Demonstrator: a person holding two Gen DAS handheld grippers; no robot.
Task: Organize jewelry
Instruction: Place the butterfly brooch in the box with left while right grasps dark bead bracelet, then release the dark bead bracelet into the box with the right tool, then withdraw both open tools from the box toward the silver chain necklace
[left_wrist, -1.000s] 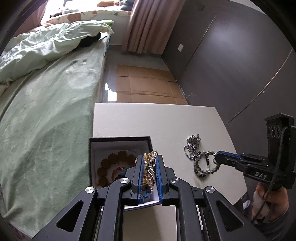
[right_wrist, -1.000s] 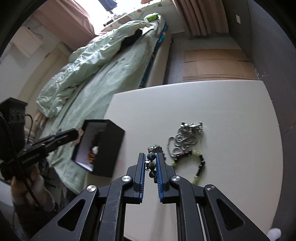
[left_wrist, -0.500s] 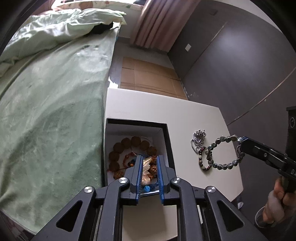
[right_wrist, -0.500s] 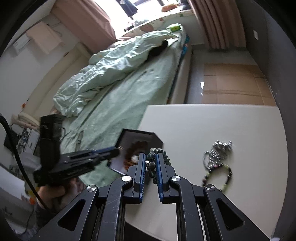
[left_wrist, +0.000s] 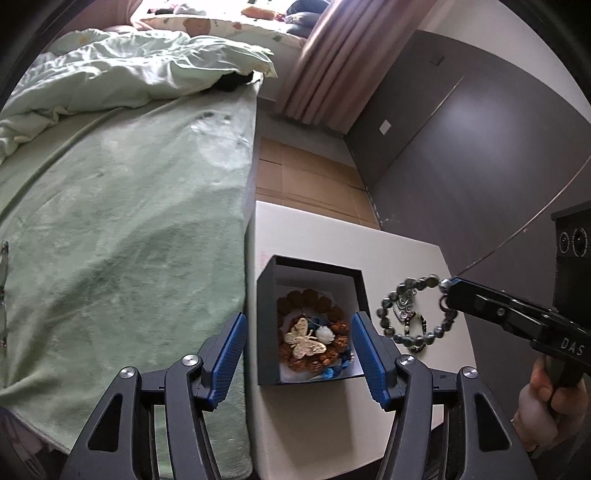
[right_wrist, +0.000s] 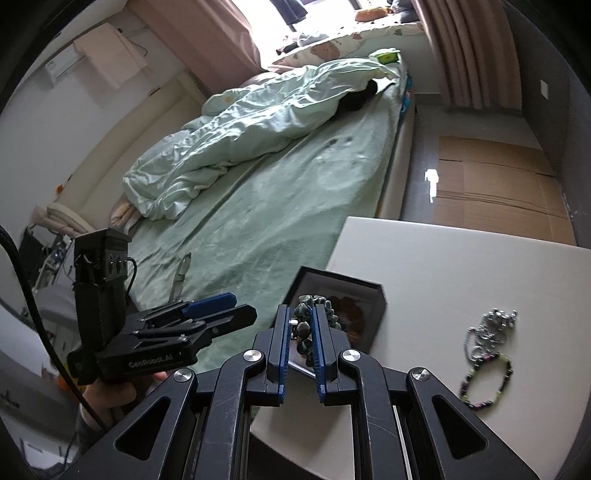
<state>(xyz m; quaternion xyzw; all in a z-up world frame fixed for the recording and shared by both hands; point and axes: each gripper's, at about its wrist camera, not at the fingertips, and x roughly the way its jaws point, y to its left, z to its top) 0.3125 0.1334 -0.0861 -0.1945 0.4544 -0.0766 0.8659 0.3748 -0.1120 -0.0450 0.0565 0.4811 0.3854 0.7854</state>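
A black jewelry box (left_wrist: 267, 306) with a white inside stands near the left edge of the white table (left_wrist: 317, 424). In it lie a brown bead bracelet (left_wrist: 314, 298), blue beads and a gold butterfly piece (left_wrist: 303, 340). My left gripper (left_wrist: 297, 354) is open and empty, jaws wide apart above the box. My right gripper (right_wrist: 299, 328) is shut on a grey stone bead bracelet (left_wrist: 417, 314), holding it in the air just right of the box (right_wrist: 376, 321).
A silver chain (right_wrist: 491, 325) and a green-and-dark bead bracelet (right_wrist: 502, 373) lie on the table to the right. A bed with a green sheet (left_wrist: 122, 229) borders the table's left side. Cardboard (left_wrist: 306, 177) covers the floor beyond.
My left gripper opened and dropped the gold butterfly piece into the box. My right gripper lifted the grey bead bracelet off the table and carried it left toward the box.
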